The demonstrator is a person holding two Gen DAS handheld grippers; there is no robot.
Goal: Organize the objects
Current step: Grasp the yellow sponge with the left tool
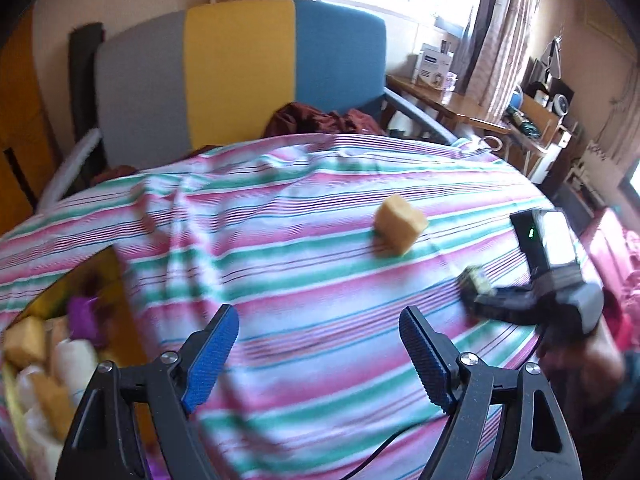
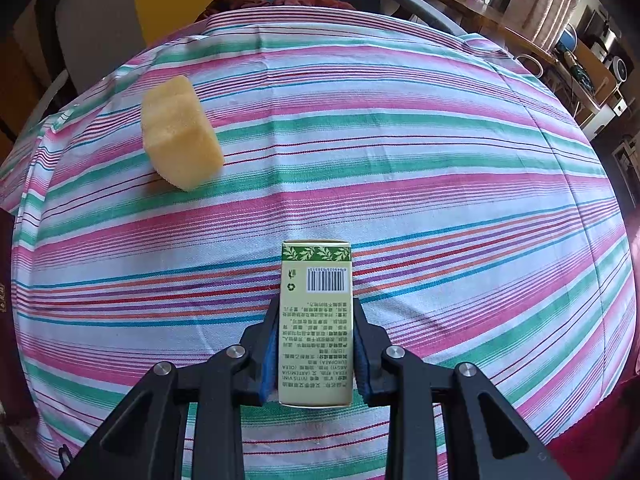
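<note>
Striped cloth point(image 2: 440, 168) lies open – only the yellow sponge point(image 2: 180, 132) stands upon it, far left

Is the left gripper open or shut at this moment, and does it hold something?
Open and empty. The left gripper shows its two blue pads wide apart, and only the striped cloth shows between them.

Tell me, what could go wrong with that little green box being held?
The right hand-held gripper pinches the green box by its lower half, so the thin card might crush or slip. On its way, the box could bump the yellow sponge lying loose on the striped cloth.
</note>
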